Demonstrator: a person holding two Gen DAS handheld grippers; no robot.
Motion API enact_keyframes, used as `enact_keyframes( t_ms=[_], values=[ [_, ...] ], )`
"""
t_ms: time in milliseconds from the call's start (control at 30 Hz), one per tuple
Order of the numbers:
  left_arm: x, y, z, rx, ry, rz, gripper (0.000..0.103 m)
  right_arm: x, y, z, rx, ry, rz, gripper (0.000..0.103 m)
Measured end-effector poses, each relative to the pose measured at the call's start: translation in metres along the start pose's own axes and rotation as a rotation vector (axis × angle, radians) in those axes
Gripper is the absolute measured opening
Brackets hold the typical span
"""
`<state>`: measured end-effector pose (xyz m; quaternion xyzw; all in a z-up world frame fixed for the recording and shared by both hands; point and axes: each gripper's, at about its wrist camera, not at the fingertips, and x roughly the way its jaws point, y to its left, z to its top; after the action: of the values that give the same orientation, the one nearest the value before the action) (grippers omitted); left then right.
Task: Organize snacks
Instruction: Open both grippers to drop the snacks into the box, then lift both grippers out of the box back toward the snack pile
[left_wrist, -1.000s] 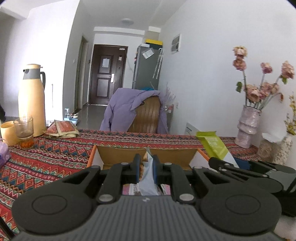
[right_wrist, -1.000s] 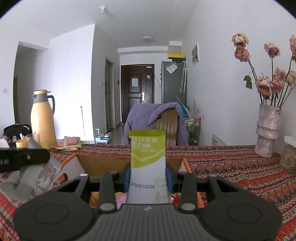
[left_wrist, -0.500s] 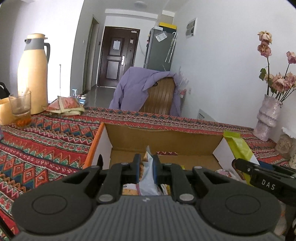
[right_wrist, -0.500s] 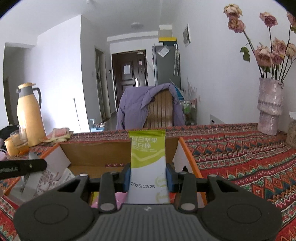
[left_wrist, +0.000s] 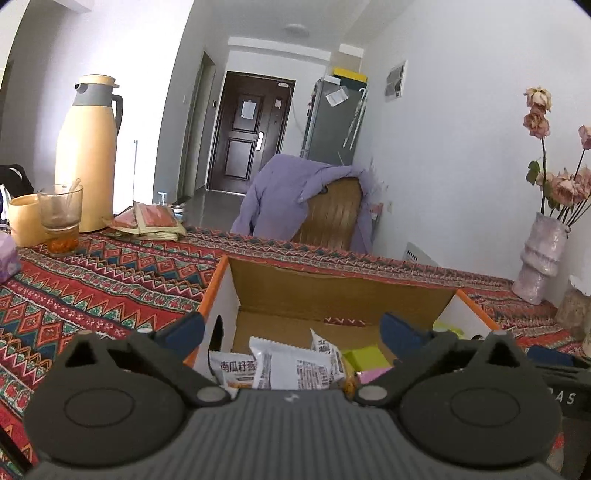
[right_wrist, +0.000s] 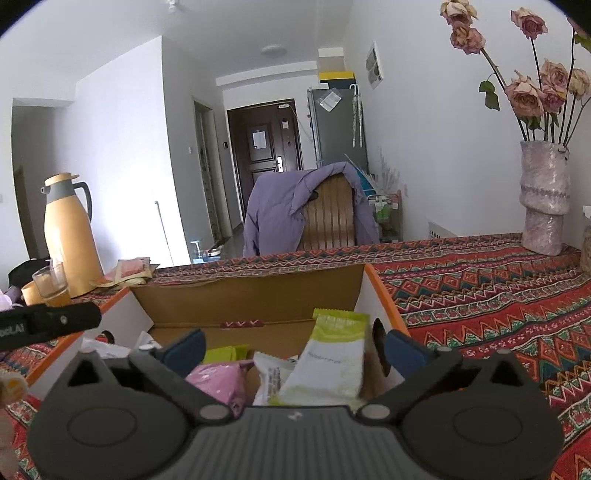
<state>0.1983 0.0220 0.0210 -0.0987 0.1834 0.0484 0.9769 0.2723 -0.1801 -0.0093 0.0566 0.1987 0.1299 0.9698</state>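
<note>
Spread wide over an open cardboard box (left_wrist: 332, 291), the left gripper (left_wrist: 291, 328), jaws just opened, nothing pressed between the blue pads; half a second earlier clamped on a white snack packet standing on edge. Now lying flat below, that white packet (left_wrist: 295, 365) among others, its printed face up, long axis roughly across the view. Likewise parted over the same box (right_wrist: 258, 295), the right gripper (right_wrist: 293, 343), jaws just opened and clear of the green-and-white bar (right_wrist: 328, 365) gripped upright half a second ago. Now dropped inside the box near its right wall, the bar leaning back, long axis running away from the camera and slightly right, green end farthest, white end nearest. Beside it, a pink packet (right_wrist: 221, 380) and another white wrapper (right_wrist: 269, 373). Beyond the box, a red patterned tablecloth (right_wrist: 480, 288). Farther left, a yellow thermos (left_wrist: 88, 155) and a glass (left_wrist: 59, 214); farther right, a vase of dried roses (right_wrist: 543, 199). At the far edge, a chair draped with a purple jacket (left_wrist: 284, 195).
</note>
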Motion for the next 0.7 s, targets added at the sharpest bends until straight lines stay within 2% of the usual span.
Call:
enact_keyframes(
  t_ms=[300,467,700],
  values=[
    [-0.004,0.000,0.000,-0.007,-0.010,0.015,0.103,-0.005,0.003,0.001,-0.015,-0.027,-0.008,0.103],
    [-0.011,-0.002,0.006,-0.010,-0.026,0.000,0.103,-0.008,0.003,0.004,-0.012,-0.031,-0.005,0.103],
    [-0.030,-0.003,0.021,-0.043,-0.036,-0.016,0.103,-0.031,0.006,0.019,-0.017,-0.077,0.011,0.103]
  ],
)
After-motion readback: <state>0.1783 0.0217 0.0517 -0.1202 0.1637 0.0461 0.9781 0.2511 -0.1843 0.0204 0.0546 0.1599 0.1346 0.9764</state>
